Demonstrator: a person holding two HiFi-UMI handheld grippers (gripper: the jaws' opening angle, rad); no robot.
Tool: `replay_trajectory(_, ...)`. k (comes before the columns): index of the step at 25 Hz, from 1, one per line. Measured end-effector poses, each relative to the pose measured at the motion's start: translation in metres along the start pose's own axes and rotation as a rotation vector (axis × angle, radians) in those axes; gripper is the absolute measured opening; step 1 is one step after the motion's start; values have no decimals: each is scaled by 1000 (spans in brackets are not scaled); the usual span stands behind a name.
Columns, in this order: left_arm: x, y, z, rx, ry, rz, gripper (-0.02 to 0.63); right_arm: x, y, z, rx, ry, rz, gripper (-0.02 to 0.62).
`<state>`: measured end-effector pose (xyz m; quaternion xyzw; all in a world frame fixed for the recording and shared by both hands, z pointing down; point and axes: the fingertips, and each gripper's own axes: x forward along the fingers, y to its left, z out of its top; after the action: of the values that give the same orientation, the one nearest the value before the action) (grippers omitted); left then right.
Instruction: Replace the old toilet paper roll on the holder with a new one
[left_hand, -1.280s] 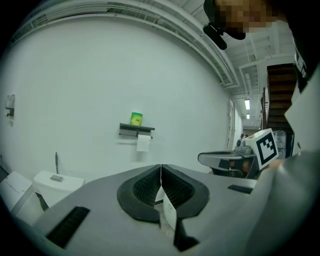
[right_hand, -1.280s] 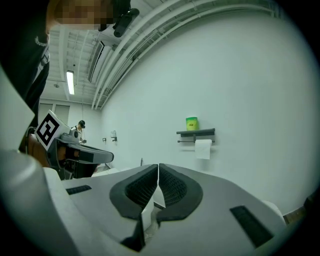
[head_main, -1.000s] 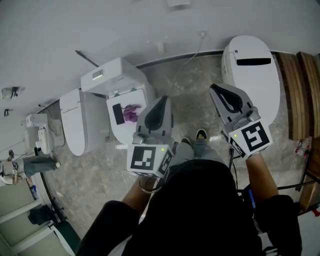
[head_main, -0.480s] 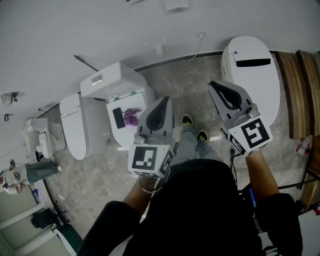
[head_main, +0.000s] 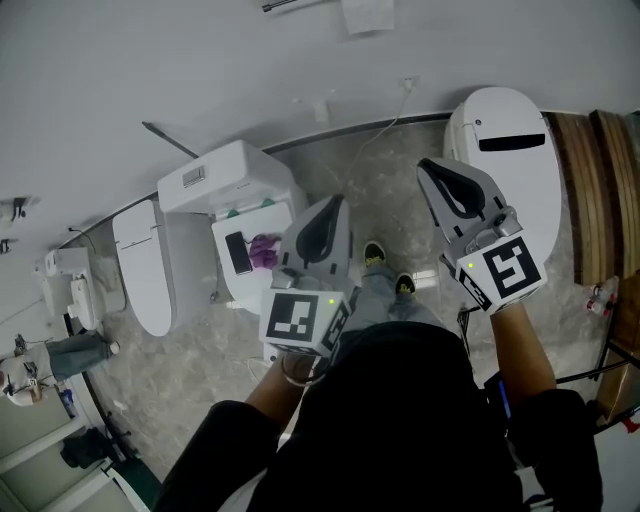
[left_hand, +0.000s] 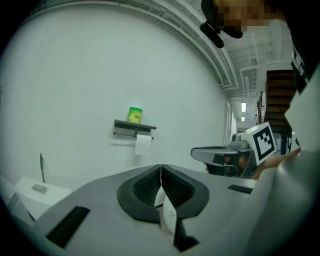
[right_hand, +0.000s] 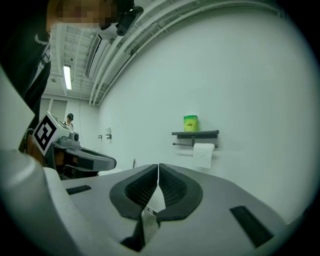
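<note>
**Inspection: both tools idle, roll on the wall still to be reached**

The white wall (head_main: 150, 60) fills both gripper views. Below it in the head view I count three white toilets (head_main: 505, 150), as far as I can tell.

I have two tools. The left gripper (left_hand: 161, 167) is clenched on nothing, jaws meeting along one seam. The right gripper (right_hand: 158, 167) is likewise clenched and empty. Both are held out level toward the wall, well apart from the fitting.

There is one holder (right_hand: 195, 134), a dark shelf with a rail beneath, fixed to the wall. One old toilet paper roll (right_hand: 203, 154) hangs on that rail, a loose sheet trailing down. One green tub (right_hand: 190, 123) stands on the shelf above it. I see no replacement roll in any view.

My judgement is that the roll is light, soft and easily crushed, and its tail will tear if pulled. I would grip across the body of the roll with gentle pressure, never the hanging sheet, and avoid knocking the tub.
</note>
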<state>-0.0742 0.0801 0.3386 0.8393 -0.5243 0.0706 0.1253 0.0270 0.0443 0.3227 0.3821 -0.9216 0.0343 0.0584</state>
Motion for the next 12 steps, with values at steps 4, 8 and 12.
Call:
replay_trajectory(4, 18, 24, 12, -4, -16, -8, 23, 27, -6, 4, -6, 11, -5, 21)
replay_trajectory(8, 31, 45, 14, -19, -22, -14, 23, 48, -8, 5, -18, 26, -3, 21)
replay_trajectory(12, 40, 62, 15, -39, -18, -25, 23, 67, -9, 11, -30, 36, -8, 21)
